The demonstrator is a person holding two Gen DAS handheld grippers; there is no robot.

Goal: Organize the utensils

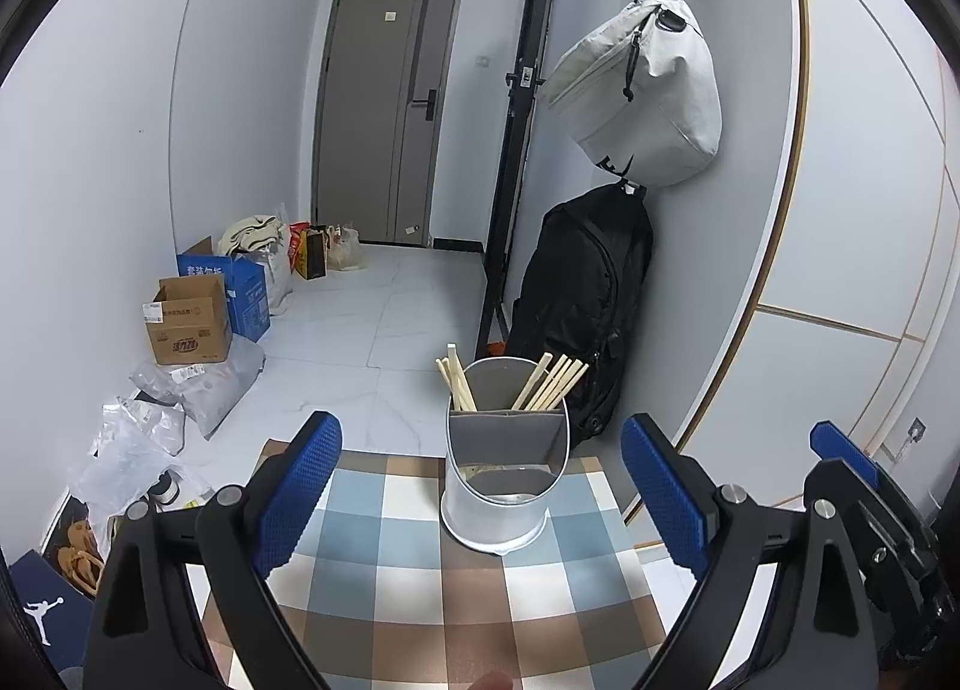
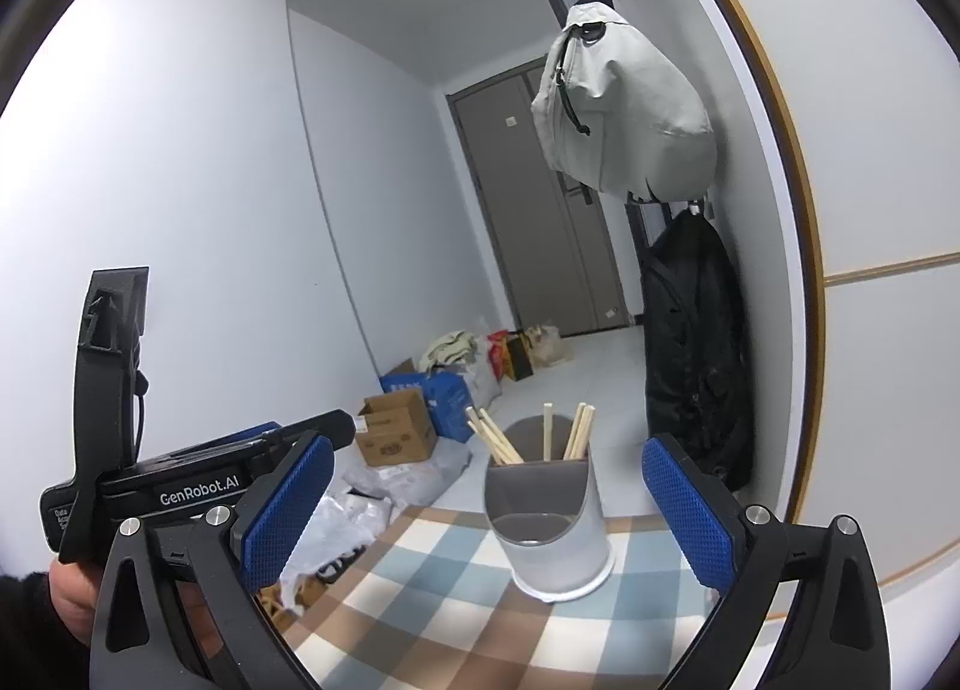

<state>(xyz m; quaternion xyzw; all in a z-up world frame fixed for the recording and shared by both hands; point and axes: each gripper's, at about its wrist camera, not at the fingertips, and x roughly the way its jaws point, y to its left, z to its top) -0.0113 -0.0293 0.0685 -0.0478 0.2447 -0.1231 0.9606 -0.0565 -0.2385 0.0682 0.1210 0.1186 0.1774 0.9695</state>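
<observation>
Left wrist: left gripper (image 1: 480,486) fingers apart, empty, short of utensil holder (image 1: 504,486) with chopsticks (image 1: 549,384) on checked bench (image 1: 420,600). Right gripper (image 2: 486,516) fingers likewise apart, empty.

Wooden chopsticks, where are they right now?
In both wrist views, the wooden chopsticks stand in the grey utensil holder's rear compartments, on the checkered tablecloth.

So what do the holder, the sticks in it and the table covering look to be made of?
Holder: probably plastic, matte white outside and grey inside; smooth, seamless, dull sheen.
Chopsticks: likely bamboo or light wood, pale tan, unvarnished look, squared ends.
Checked tablecloth: blue, brown and white squares; woven fabric or printed vinyl, since the soft glare leaves that open.
</observation>
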